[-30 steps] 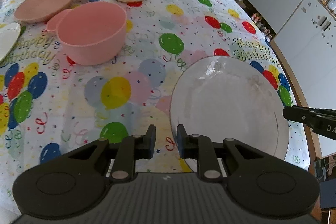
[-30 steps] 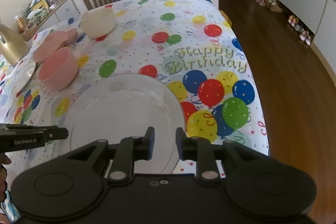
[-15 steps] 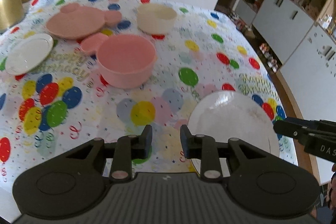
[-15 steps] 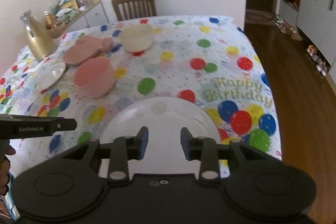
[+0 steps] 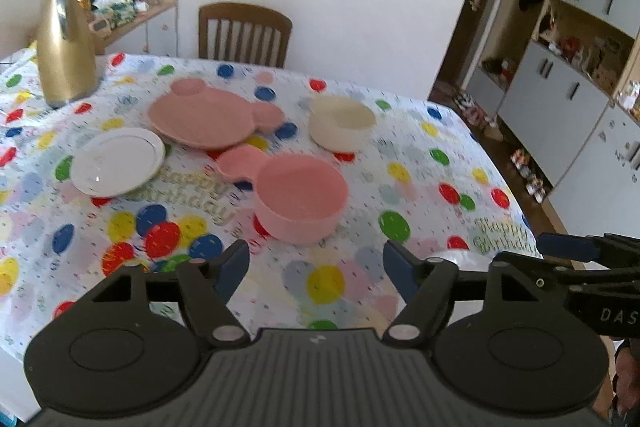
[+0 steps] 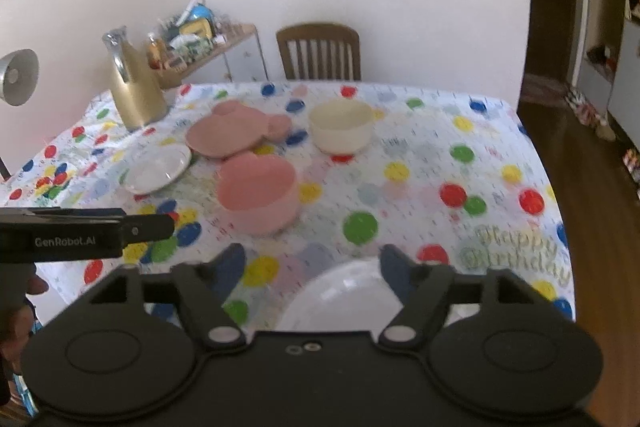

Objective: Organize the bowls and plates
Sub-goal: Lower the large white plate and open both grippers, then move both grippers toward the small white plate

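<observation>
1. Here, the left gripper point(image 5: 316, 269) hangs above the near part of the table point(image 5: 420, 195), its jaws opening wide with nothing between them
2. The right gripper point(image 6: 310, 267) is likewise empty, its jaws spreading wide over the near rim of the large white plate point(image 6: 344, 291)
3. The pink bowl point(image 5: 300, 197) serves as landmark: the large white plate lies nearer the cameras and to its right, at the table's edge
4. Beyond the pink bowl sits the cream bowl point(image 5: 340, 123), slightly right
5. The pink eared plate point(image 5: 208, 121) lies behind the pink bowl to the left, and the small white plate point(image 5: 118, 161) further left
6. The gold jug point(image 5: 66, 39) stands far left of the pink bowl
</observation>
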